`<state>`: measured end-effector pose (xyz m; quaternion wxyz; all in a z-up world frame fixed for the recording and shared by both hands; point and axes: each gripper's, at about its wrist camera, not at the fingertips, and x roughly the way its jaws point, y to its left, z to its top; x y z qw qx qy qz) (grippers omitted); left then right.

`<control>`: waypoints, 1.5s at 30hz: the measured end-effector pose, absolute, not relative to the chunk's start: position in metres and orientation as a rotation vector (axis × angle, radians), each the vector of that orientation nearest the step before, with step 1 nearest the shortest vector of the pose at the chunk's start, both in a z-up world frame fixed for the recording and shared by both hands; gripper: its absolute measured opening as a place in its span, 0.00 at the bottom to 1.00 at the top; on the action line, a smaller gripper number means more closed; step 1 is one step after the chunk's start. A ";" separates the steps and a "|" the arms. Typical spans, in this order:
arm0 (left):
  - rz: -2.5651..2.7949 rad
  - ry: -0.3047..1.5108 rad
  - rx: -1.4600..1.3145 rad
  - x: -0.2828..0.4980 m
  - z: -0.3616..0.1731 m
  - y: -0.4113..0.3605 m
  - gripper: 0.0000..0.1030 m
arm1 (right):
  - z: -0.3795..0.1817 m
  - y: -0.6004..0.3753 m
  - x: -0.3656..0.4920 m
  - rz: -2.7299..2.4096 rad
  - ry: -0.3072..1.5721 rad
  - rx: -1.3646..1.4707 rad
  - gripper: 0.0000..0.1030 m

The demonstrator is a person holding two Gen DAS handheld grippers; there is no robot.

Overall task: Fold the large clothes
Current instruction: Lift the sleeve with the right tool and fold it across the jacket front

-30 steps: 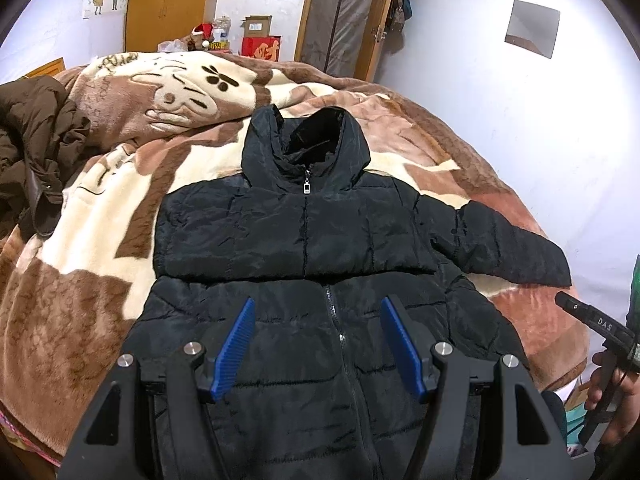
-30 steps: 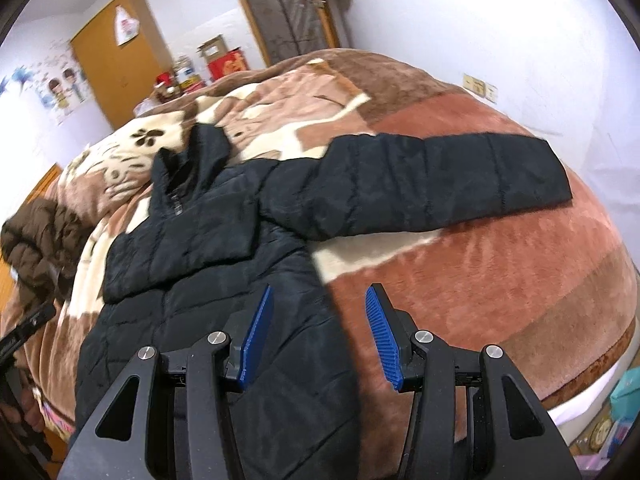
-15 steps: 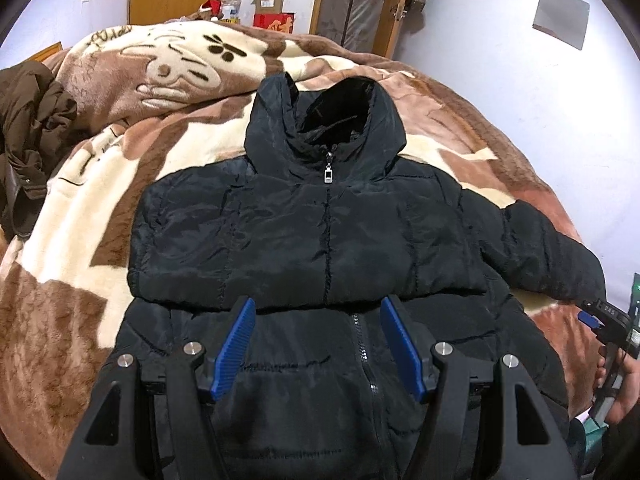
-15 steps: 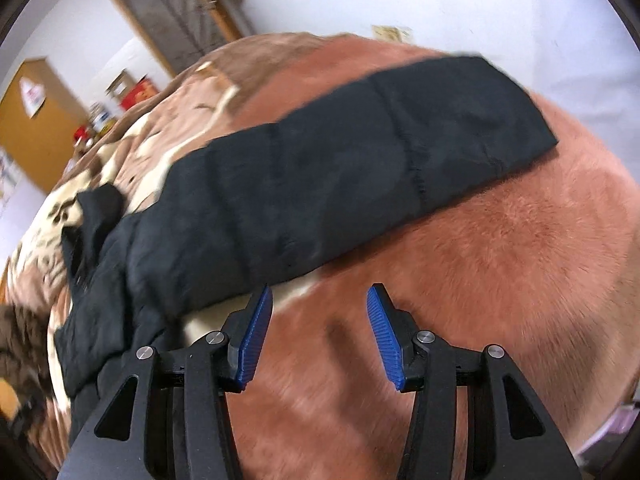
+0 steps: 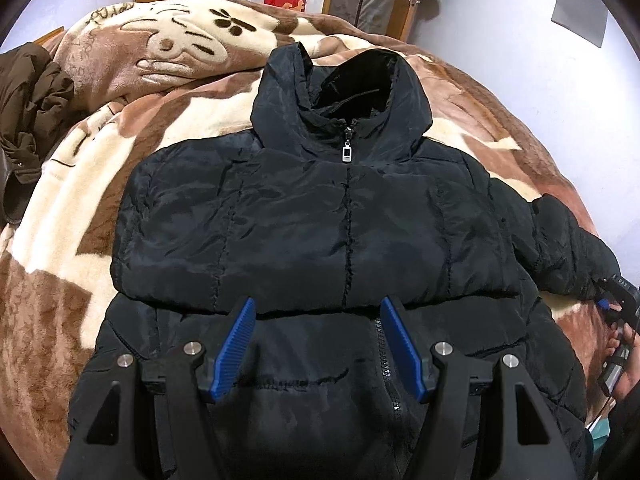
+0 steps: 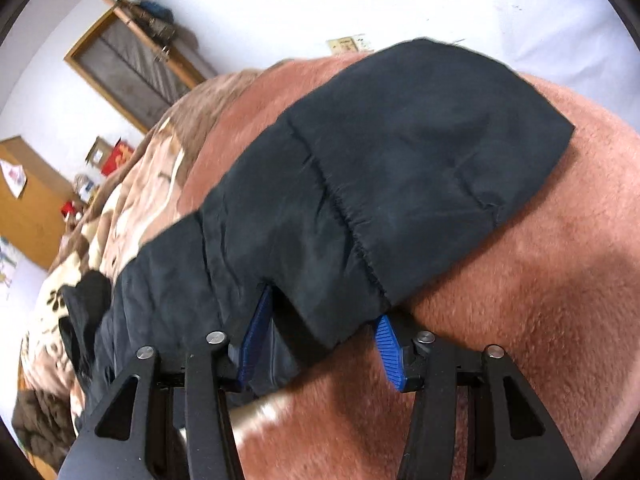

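- We are holding the left tongs (image 5: 318,344) angled down over the lower front of the jacket (image 5: 320,232), their blue pads (image 5: 236,346) spread apart and clear of the fabric, gripping nothing.
- We are reaching the right tongs (image 6: 324,340) in low at the near edge of the sleeve (image 6: 380,184); they are closing, with the sleeve's edge lying between the two pads (image 6: 390,350), and the grip does not look tight yet.
- At the right rim of the left view we are seeing the right tongs (image 5: 618,306) at the sleeve's (image 5: 568,244) end, with a hand (image 5: 628,364) behind them.
- The jacket is lying face up on the bed's blanket (image 5: 100,168), black, quilted and puffy, zipped to the collar with a silver zip pull (image 5: 347,154) hanging at the throat.
- Its hood (image 5: 352,92) is spreading open toward the far side of the bed.
- A fold is running across the chest, the upper part overlapping the lower.
- The sleeve on the right side is stretching flat out across the reddish-brown part of the blanket (image 6: 540,280).
- A brown coat (image 5: 28,96) is lying bunched at the left edge of the bed, well apart from the jacket.
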<state>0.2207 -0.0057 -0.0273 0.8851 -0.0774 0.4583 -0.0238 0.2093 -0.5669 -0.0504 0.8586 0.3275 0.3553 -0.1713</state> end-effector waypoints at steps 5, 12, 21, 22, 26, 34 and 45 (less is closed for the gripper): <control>-0.039 0.941 -0.185 0.216 -0.022 0.004 0.65 | -0.006 -0.551 0.206 -0.319 0.694 0.609 0.10; -0.035 0.888 -0.219 0.201 0.000 0.017 0.65 | 0.091 -0.491 0.197 -0.144 0.555 0.492 0.09; -0.013 0.832 -0.272 0.182 0.021 0.049 0.65 | 0.150 -0.360 0.215 0.156 0.548 0.333 0.09; -0.010 0.829 -0.278 0.180 0.022 0.053 0.65 | 0.147 -0.342 0.220 0.185 0.565 0.306 0.09; 0.007 0.825 -0.300 0.174 0.018 0.068 0.65 | 0.115 -0.284 0.240 0.275 0.660 0.250 0.09; 0.051 0.840 -0.335 0.170 0.002 0.098 0.65 | 0.013 -0.204 0.275 0.363 0.898 0.143 0.11; 0.043 0.839 -0.352 0.171 0.000 0.104 0.65 | -0.030 -0.161 0.273 0.501 1.019 0.097 0.47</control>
